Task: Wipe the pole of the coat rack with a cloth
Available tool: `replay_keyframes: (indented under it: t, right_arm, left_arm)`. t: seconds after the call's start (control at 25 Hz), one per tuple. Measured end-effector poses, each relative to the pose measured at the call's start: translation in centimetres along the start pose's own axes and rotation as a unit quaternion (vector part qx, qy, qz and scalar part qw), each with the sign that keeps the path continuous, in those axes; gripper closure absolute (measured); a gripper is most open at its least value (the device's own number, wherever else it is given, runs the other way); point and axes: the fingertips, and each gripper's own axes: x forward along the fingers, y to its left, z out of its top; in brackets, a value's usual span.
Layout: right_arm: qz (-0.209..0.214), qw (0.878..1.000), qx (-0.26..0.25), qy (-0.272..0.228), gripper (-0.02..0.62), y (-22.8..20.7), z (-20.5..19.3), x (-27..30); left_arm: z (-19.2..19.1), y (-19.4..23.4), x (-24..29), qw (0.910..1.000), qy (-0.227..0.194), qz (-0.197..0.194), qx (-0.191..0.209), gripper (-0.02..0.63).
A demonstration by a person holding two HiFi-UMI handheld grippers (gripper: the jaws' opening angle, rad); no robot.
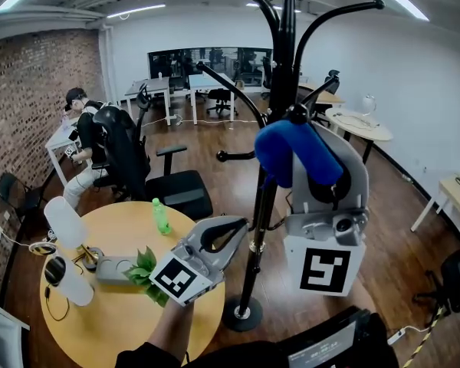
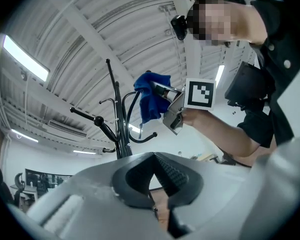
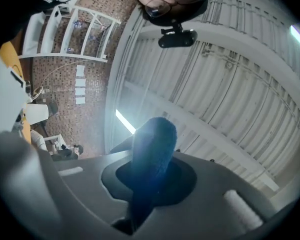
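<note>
Head view: the pole [image 1: 262, 205] is standing upright at centre, its long axis running vertically. The right tool [image 1: 314, 167] is holding the cloth [image 1: 280, 148] just right of the pole, near the hooks; whether they are touching is unclear. The left tool [image 1: 231, 232] is hanging lower, left of the pole.

Left gripper view: the left tool [image 2: 155, 164] is showing its jaws meeting on nothing, with the pole [image 2: 119, 129] beyond.

Right gripper view: the right tool [image 3: 150, 184] is clamping the cloth [image 3: 152, 151].

No readable writing is showing, only square markers.
</note>
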Motion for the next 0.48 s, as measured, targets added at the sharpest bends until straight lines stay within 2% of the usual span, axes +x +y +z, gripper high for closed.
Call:
replay_keyframes:
  t: [0.12, 0.2, 0.32, 0.48]
  right_arm:
    - [-0.002, 0.999, 0.013, -0.033, 0.574, -0.7, 1.5, 0.1]
    - [-0.003, 1.000, 0.016, -0.026, 0.574, -0.4, 0.4, 0.4]
    - [0.010, 0.999, 0.026, 0.030, 0.575, 1.2, -3.8, 0.7]
    - [0.075, 0.989, -0.034, 0.119, 0.575, 4.6, -9.8, 1.5]
  left_arm:
    - [0.2, 0.0, 0.3, 1.0000, 0.002, 0.004, 0.003, 0.603]
    - [0.2, 0.0, 0.2, 1.0000, 0.001, 0.006, 0.004, 0.603]
    - [-0.3, 0.2, -0.2, 1.0000, 0.004, 0.008, 0.004, 0.603]
    - [-0.4, 0.4, 0.1, 0.9999, 0.009, 0.013, 0.002, 0.603]
